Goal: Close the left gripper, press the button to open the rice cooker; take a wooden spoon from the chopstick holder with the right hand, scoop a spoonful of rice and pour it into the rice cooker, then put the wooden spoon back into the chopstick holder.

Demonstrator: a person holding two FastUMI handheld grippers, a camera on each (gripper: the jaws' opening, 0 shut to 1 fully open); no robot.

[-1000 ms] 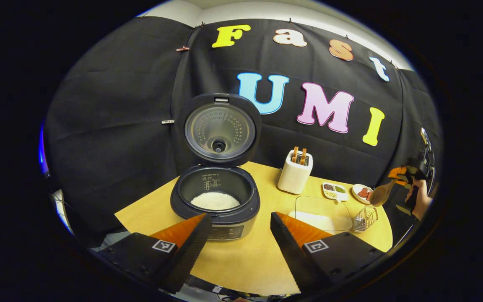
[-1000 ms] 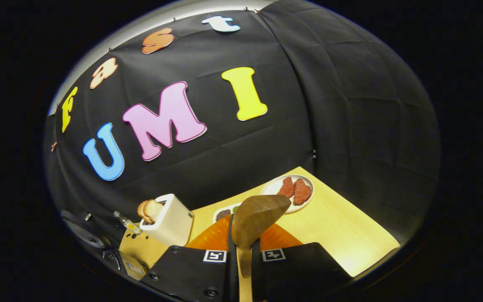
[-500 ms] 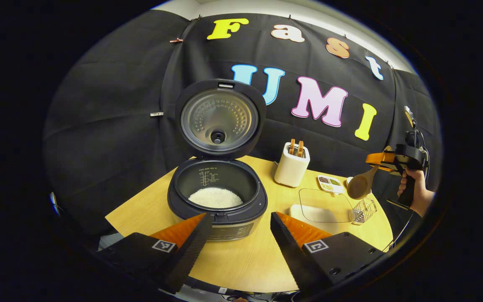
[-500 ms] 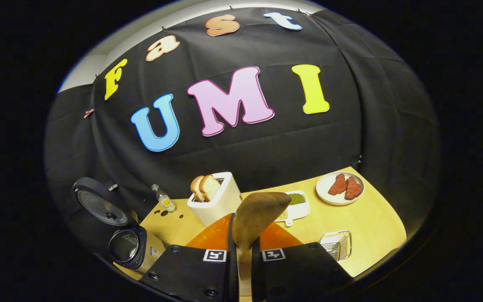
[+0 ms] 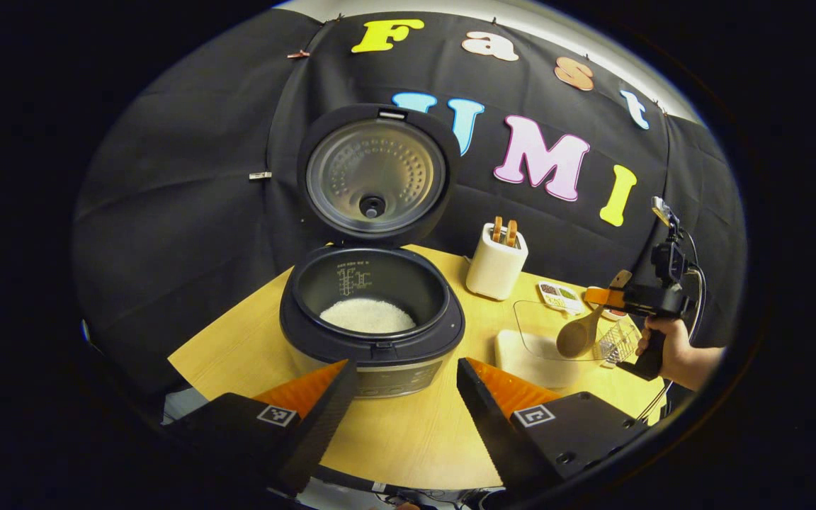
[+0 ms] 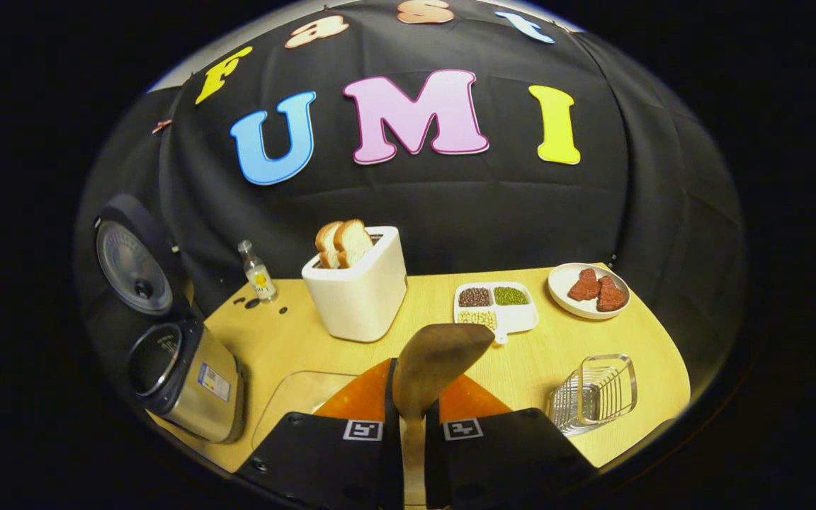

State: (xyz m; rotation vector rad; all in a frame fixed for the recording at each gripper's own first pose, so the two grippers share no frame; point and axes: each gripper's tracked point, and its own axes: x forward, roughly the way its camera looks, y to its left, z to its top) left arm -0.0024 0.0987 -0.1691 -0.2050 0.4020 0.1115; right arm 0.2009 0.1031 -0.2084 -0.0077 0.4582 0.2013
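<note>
Two grippers, one spoon: rice cooker (image 5: 371, 312) open, scoop still to come.

Left of the cooker's front panel, the left gripper (image 5: 401, 397) hovers with jaws spread wide, holding nothing. Right of the cooker, over the clear rice container (image 5: 546, 343), the right gripper (image 6: 411, 418) pinches the wooden spoon (image 6: 436, 365) tight by its handle, bowl forward. Light, stiff and smooth, it's best held low on the handle so it shouldn't twist.
</note>
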